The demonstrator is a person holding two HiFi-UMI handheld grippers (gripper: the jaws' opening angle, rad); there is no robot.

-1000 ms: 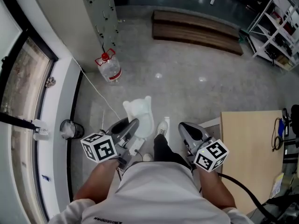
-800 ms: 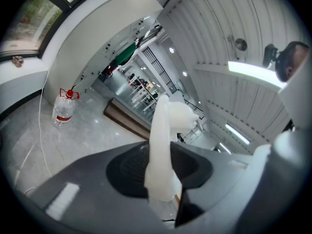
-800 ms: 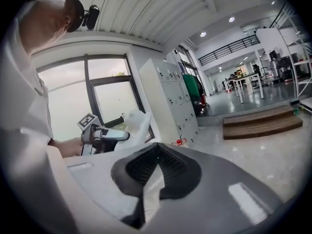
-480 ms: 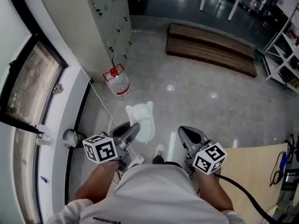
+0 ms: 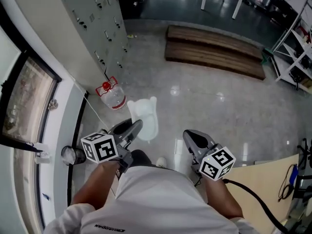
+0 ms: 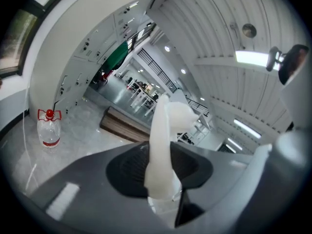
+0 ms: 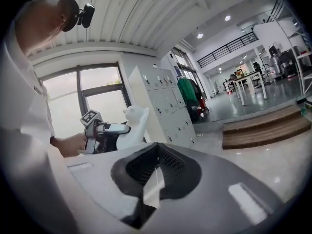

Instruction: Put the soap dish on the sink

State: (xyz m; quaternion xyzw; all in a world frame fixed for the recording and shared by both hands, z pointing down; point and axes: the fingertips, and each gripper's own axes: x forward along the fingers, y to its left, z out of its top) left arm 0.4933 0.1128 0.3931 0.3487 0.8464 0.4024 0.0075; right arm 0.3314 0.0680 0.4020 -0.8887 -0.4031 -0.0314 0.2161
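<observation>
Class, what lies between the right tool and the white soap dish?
Nothing. In the head view, only bare floor shows between the right tool and the soap dish, which the left tool grips.

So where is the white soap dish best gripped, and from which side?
The soap dish is probably best taken by its thin rim, from the person's side, as the left gripper has it: it looks thin-walled, so the jaws can straddle one wall edge-on.
</observation>
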